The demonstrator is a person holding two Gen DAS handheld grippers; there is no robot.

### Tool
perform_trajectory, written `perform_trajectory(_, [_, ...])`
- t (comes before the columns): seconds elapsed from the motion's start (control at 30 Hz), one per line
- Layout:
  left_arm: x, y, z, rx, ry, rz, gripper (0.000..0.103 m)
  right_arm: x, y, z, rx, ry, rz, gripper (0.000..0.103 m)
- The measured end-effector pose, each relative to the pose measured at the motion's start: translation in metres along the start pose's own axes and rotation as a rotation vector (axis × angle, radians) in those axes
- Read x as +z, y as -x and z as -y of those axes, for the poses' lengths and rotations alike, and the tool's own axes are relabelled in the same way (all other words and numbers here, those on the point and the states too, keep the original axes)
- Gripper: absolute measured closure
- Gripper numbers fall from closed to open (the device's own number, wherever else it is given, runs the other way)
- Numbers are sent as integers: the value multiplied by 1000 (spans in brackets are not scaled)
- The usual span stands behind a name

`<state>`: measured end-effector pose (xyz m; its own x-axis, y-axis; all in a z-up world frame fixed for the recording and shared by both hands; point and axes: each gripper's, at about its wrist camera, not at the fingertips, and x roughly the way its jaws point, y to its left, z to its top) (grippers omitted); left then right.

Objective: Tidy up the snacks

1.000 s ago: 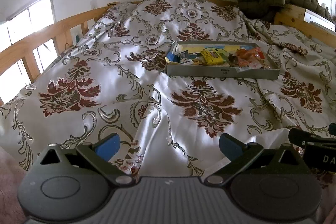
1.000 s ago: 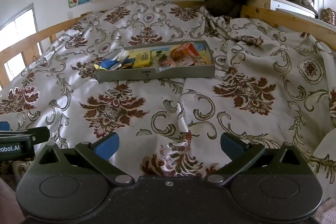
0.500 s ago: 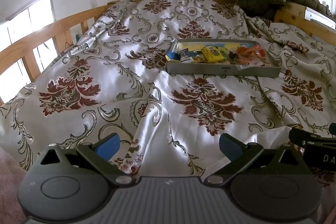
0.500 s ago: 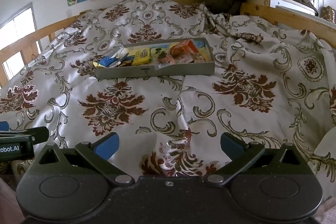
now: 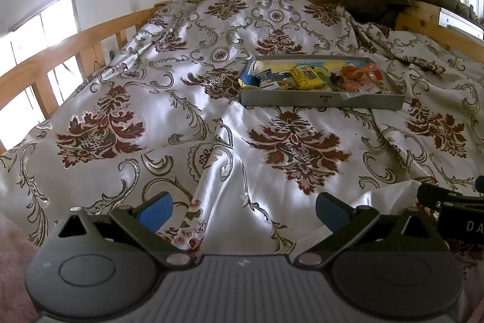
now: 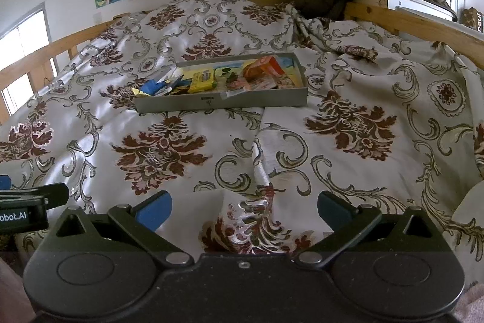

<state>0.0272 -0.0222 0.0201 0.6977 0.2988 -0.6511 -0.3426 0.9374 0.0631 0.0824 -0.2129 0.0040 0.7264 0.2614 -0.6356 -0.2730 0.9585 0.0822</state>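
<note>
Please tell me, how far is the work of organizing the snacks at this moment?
It looks barely begun. Done: nothing I can confirm; the snacks lie mixed in the grey tray on the bed cover. In hand: nothing; the left gripper and right gripper are both open and empty, well short of the tray. Left: all the picking and sorting.

Light: daylight from blown-out window (image 5: 39,50) at left | glare: sheen on satin bedspread (image 5: 211,117) | shadows: soft | focus: sharp | edges: strong fisheye bending, dark corners

grey tray (image 5: 320,102), cream-and-maroon damask bedspread (image 5: 187,123)
</note>
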Motion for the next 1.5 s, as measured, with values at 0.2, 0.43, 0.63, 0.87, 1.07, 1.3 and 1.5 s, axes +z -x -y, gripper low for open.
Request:
perform_trajectory(0.2, [0,0,0,0,-1,0,1,0,0,0,0,0,-2,1])
perform_trajectory(0.43, [1,-1,1,1,-1,-1,1,-1,-1,1,0,-1,-3,1])
perform_trajectory(0.63, [0,0,1,1,-2,-1,1,-1,-1,1,-1,0,-4,1])
perform_trajectory(0.87, [0,-1,1,1,-2,-3,1,-2,-2,2,-1,0,-5,1])
perform_trajectory(1.07, [-2,-1,0,-1,3,-5,1,-2,-3,2,-2,0,-6,1])
perform_trajectory(1.3, [-4,-2,0,12,2,-12,1,-2,-3,2,-2,0,-8,1])
perform_trajectory(1.5, [-1,-2,0,7,6,-19,1,-3,-3,3,-2,0,-8,1])
